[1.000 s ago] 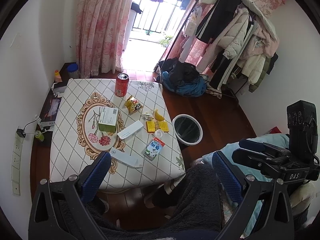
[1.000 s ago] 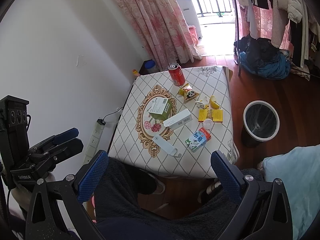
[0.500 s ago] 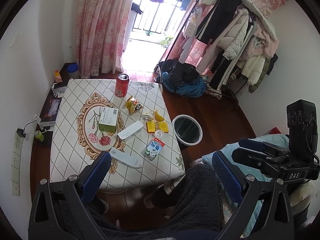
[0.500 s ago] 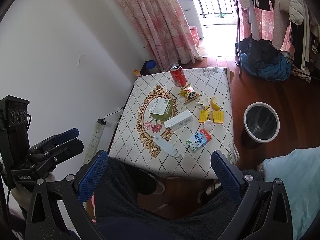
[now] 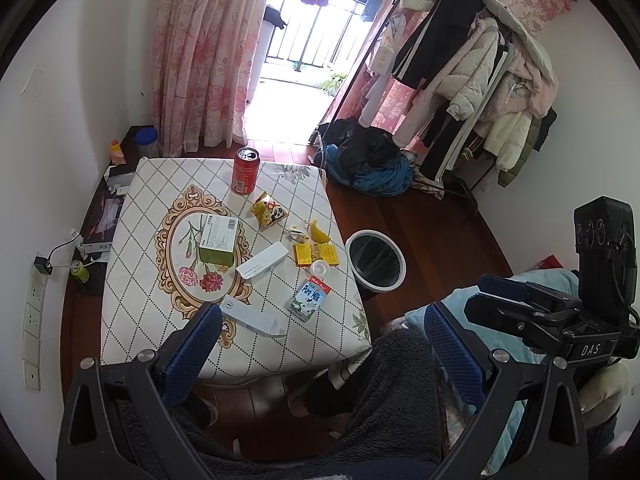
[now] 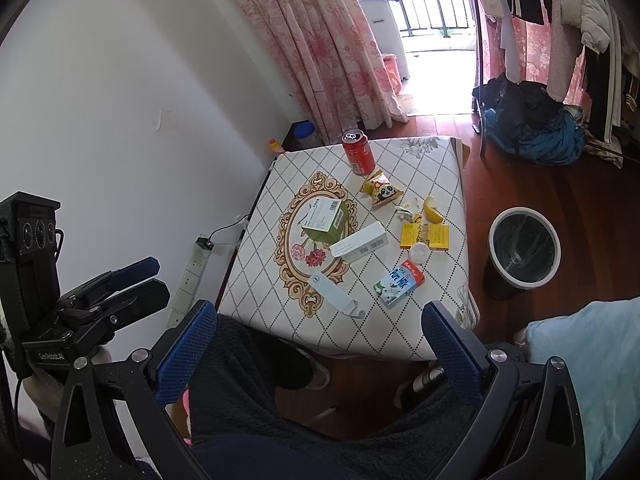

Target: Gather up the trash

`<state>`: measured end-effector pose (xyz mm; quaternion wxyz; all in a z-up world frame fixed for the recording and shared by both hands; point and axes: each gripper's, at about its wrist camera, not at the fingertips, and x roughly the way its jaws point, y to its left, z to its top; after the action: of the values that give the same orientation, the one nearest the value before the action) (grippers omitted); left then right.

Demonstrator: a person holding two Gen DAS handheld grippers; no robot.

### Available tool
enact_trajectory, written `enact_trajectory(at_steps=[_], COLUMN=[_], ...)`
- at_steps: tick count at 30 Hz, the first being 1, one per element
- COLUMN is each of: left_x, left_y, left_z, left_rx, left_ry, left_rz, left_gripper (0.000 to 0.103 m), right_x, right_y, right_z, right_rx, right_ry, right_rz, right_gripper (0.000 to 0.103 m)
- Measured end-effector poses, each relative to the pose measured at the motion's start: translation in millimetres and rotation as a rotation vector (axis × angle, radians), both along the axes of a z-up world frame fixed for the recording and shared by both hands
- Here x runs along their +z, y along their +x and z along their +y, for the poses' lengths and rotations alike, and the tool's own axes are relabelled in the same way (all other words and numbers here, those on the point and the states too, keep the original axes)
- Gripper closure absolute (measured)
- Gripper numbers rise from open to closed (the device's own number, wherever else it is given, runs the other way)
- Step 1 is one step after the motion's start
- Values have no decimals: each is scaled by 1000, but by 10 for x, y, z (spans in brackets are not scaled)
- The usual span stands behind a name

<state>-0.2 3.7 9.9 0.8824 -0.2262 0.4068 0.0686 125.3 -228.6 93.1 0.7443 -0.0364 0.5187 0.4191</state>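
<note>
Evidently nothing is picked yet: both the left gripper (image 5: 320, 344) and right gripper (image 6: 320, 340) gape wide, empty. Ahead lies the milk carton (image 5: 310, 298), bin (image 5: 375, 261) beyond-right for dropping.

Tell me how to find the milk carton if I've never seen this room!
Look at the small table with the diamond-patterned cloth, standing beside the round trash bin on the wooden floor. Near the table's bin-side edge, at the person's end, lies the milk carton, flat on its side. It is the only blue and white box with a red top; the boxes next to it are yellow, plain white or green.
</note>
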Motion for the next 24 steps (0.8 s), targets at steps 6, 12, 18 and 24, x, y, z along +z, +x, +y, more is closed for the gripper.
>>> enact_trajectory(at_steps=[6,12,18,24], left_x=[-27,-520,-1707,-2720], left_y=[10,297,673,901], left_z=[41,290,692,782], left_rx=[20,253,377,441], left_ry=[12,174,22,-252], left_rz=[16,144,411,557], left_gripper=[0,0,0,5], right_x=[-22,-493,-1605,-2486], right_y=[51,387,911,1103], right_z=[-14,22,82,77], right_rx=[-38,-154,-305,-433], right_ry=[2,-61,-170,-216], right_rz=[-1,-1,154,313], right_gripper=[0,0,42,41])
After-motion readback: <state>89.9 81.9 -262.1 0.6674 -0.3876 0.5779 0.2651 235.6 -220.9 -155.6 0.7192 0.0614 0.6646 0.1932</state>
